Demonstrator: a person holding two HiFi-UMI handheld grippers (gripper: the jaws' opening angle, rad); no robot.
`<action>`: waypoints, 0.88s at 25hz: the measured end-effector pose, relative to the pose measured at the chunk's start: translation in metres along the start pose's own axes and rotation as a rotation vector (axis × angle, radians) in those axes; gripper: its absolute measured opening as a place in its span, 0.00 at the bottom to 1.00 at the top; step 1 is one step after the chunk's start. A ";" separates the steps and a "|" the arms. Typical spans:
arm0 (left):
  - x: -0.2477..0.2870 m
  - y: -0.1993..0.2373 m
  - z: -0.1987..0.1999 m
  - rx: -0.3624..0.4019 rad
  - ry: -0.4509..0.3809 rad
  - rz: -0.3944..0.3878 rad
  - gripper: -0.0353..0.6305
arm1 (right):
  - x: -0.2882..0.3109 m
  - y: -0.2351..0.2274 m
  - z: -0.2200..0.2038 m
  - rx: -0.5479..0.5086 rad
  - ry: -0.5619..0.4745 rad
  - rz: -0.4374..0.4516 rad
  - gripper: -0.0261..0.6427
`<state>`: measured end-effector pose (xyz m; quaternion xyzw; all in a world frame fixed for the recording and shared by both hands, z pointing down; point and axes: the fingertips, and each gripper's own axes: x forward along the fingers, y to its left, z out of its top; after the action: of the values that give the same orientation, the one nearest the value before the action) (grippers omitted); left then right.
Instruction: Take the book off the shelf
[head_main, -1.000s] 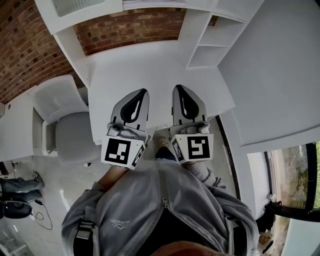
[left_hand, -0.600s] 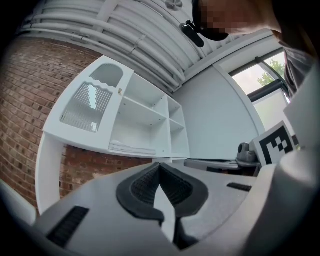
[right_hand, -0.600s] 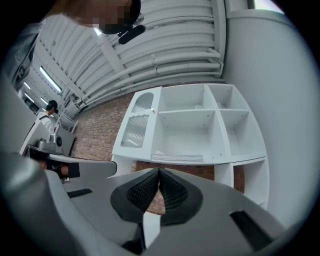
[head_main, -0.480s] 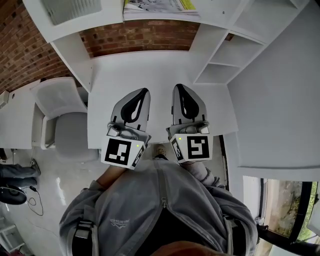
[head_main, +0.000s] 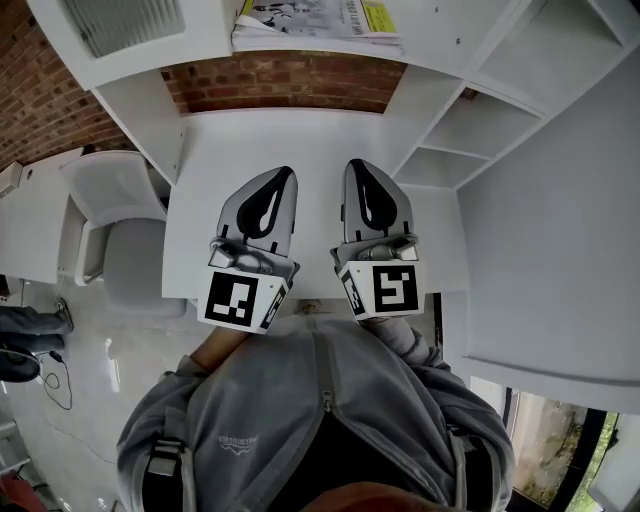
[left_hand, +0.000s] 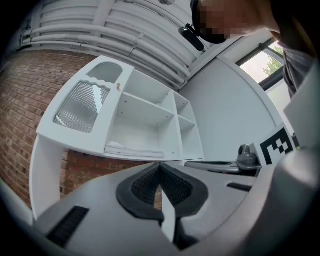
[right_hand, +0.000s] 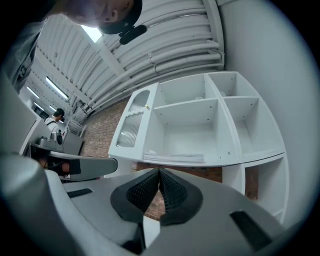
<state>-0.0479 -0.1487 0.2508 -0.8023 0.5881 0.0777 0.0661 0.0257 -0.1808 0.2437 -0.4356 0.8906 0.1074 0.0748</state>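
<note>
The book (head_main: 318, 22) lies flat on the lower shelf of the white wall unit (head_main: 470, 120), its cover showing black print and a yellow corner. It also shows as a thin flat stack, the book (left_hand: 134, 150) in the left gripper view and the book (right_hand: 174, 157) in the right gripper view. My left gripper (head_main: 283, 175) and right gripper (head_main: 355, 165) hover side by side over the white desk (head_main: 300, 140), well short of the shelf. Both are shut with nothing between their jaws.
A grey-white chair (head_main: 120, 230) stands at the desk's left. A ribbed glass door (head_main: 125, 25) closes the shelf unit's left compartment. Open white cubbies (head_main: 520, 60) run along the right. A brick wall (head_main: 290, 85) backs the desk under the shelf.
Both grippers and the head have moved toward the desk and shelf. The book has come into view at the top; the window at lower right has slid out of view.
</note>
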 end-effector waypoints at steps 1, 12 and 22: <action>0.004 0.000 0.001 0.002 -0.003 0.011 0.06 | 0.003 -0.004 0.000 0.000 -0.002 0.011 0.08; 0.033 -0.008 -0.010 0.007 -0.010 0.108 0.06 | 0.019 -0.033 -0.009 0.008 -0.023 0.115 0.08; 0.034 -0.013 -0.019 0.017 0.016 0.107 0.06 | 0.019 -0.034 -0.017 0.031 -0.021 0.126 0.08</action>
<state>-0.0251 -0.1799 0.2623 -0.7697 0.6314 0.0697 0.0639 0.0406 -0.2195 0.2515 -0.3761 0.9171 0.1024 0.0839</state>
